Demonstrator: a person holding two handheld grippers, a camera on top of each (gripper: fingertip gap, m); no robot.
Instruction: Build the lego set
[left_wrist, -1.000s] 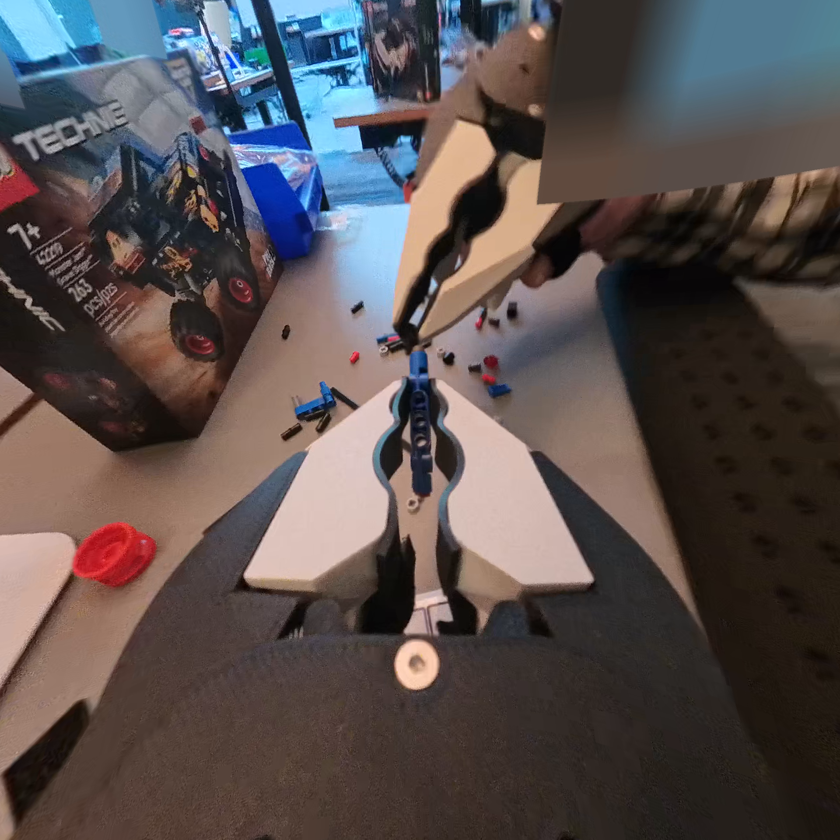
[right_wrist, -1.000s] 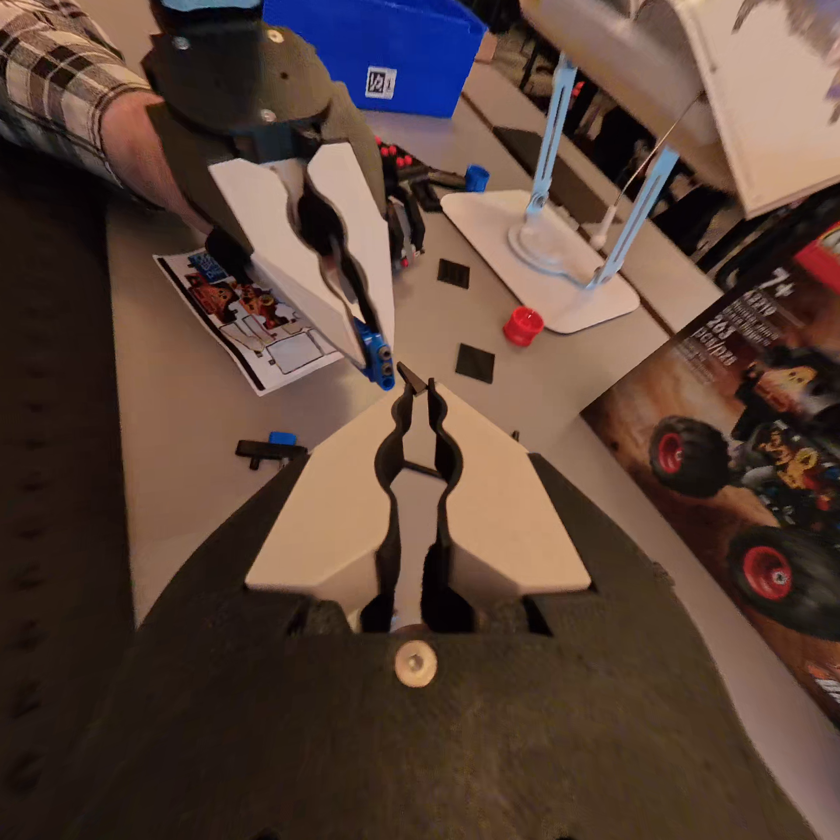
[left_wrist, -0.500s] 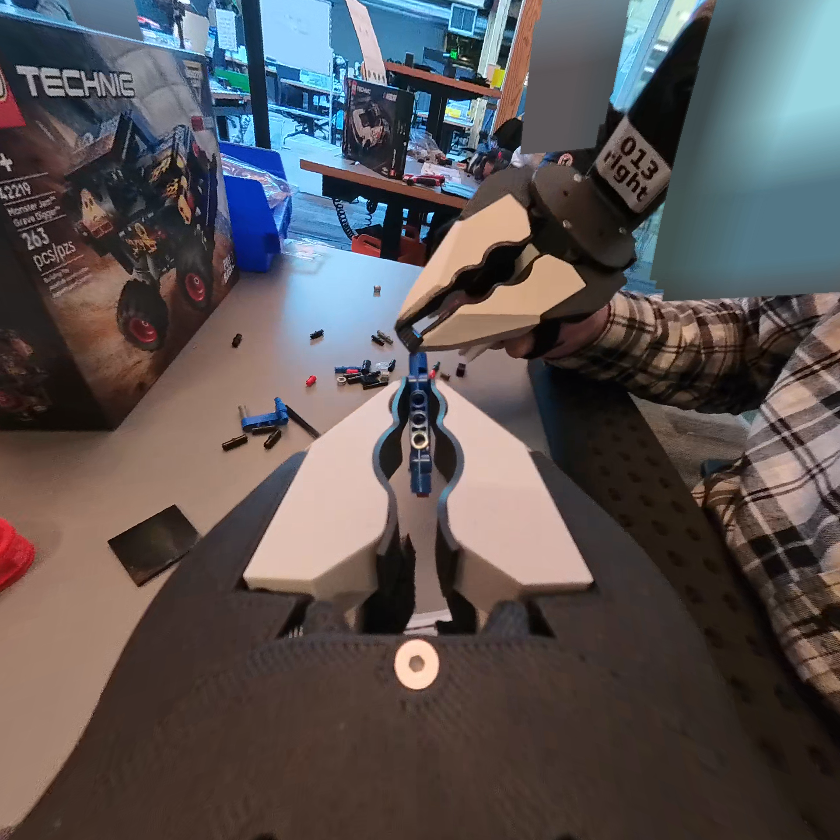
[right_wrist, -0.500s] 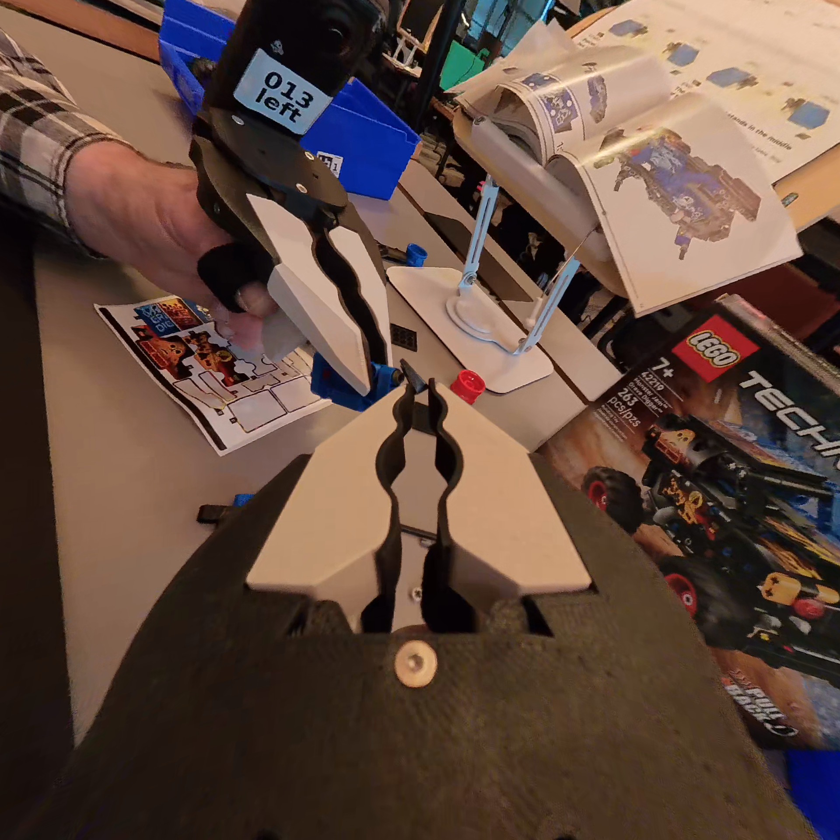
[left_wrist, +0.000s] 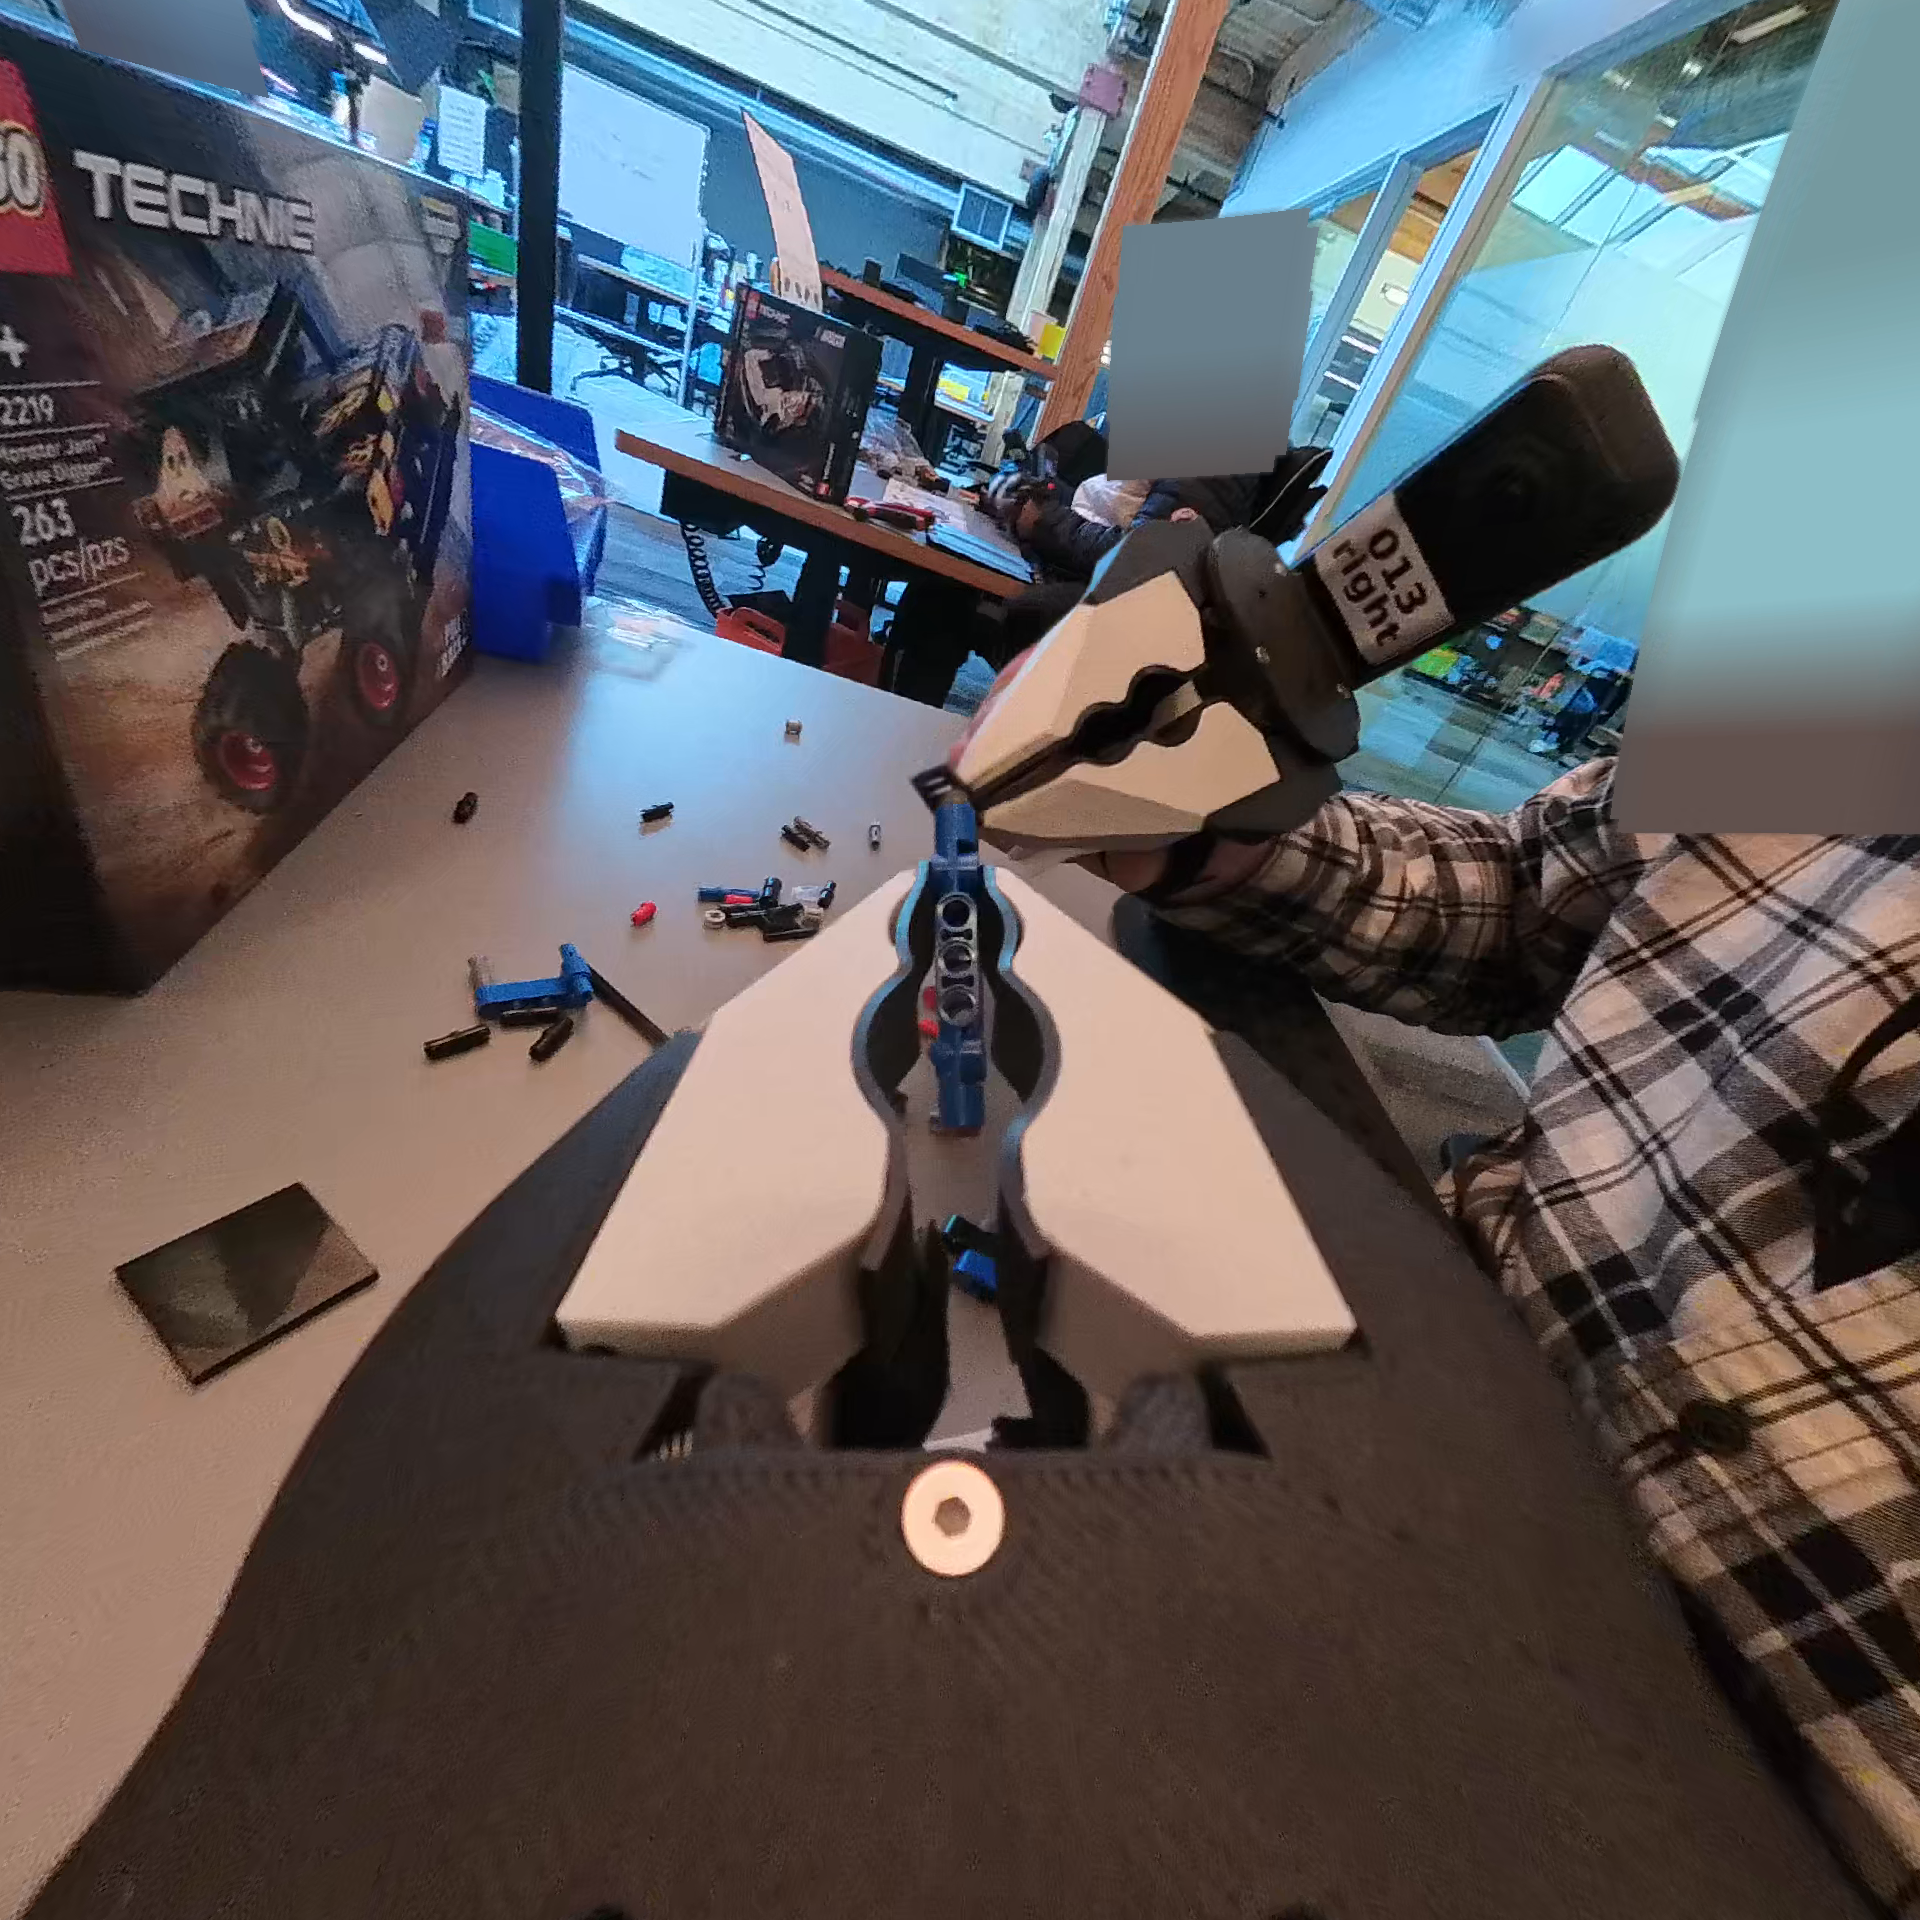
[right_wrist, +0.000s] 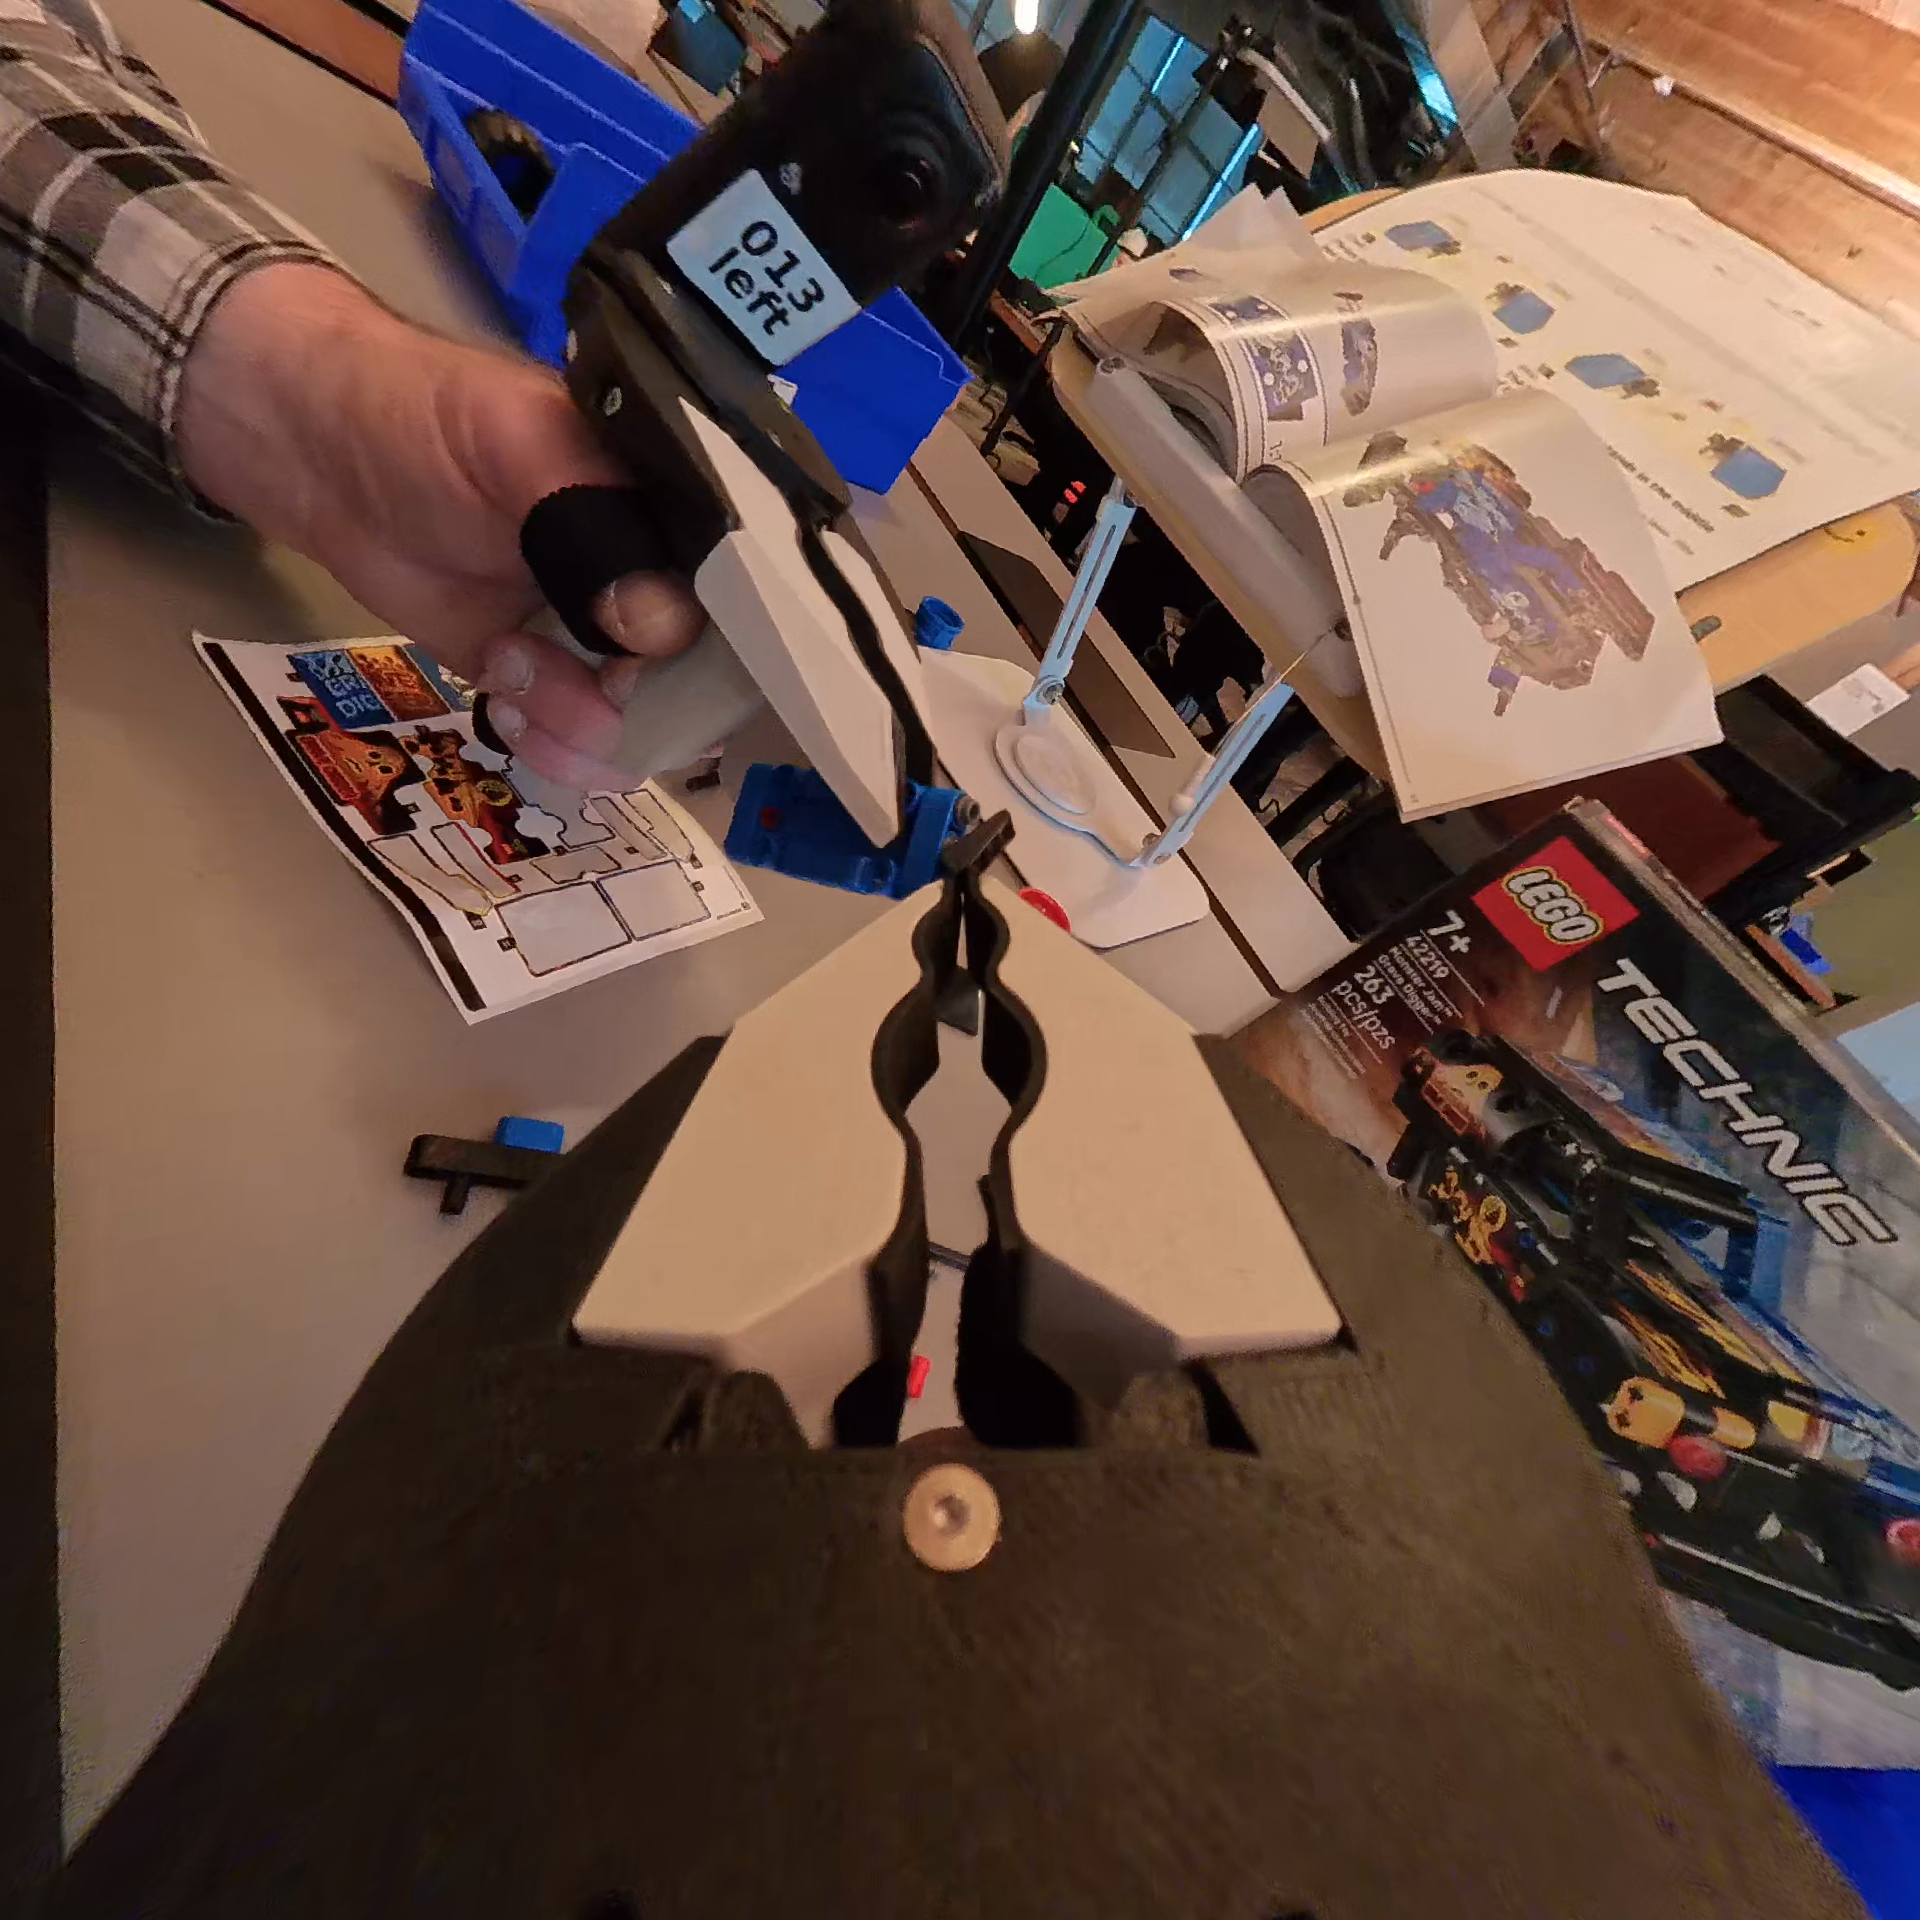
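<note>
My left gripper (left_wrist: 951, 883) is shut on a blue holed beam (left_wrist: 956, 977) that sticks out past its tips. My right gripper (right_wrist: 966, 899) is shut on a small black piece (right_wrist: 977, 844). In the left wrist view the right gripper (left_wrist: 961, 795) holds that black piece (left_wrist: 935, 781) against the beam's far end. In the right wrist view the left gripper (right_wrist: 899, 821) comes in from the upper left, with the blue beam (right_wrist: 930, 816) at its tip touching the black piece. Both are held above the table.
The set's box (left_wrist: 208, 520) stands at the left. Loose small pieces (left_wrist: 769, 904) and a blue part (left_wrist: 530, 992) lie on the table, with a black tile (left_wrist: 244, 1278) nearer. A sticker sheet (right_wrist: 468, 810), a blue assembly (right_wrist: 790, 831), an instruction booklet on a stand (right_wrist: 1455, 520) and a blue bin (right_wrist: 623, 187) also show. The tips of both grippers are at nearly the same place.
Both grippers have risen and tilted up from the table, staying tip to tip. The right gripper has swung from above the beam's end to its right side.
</note>
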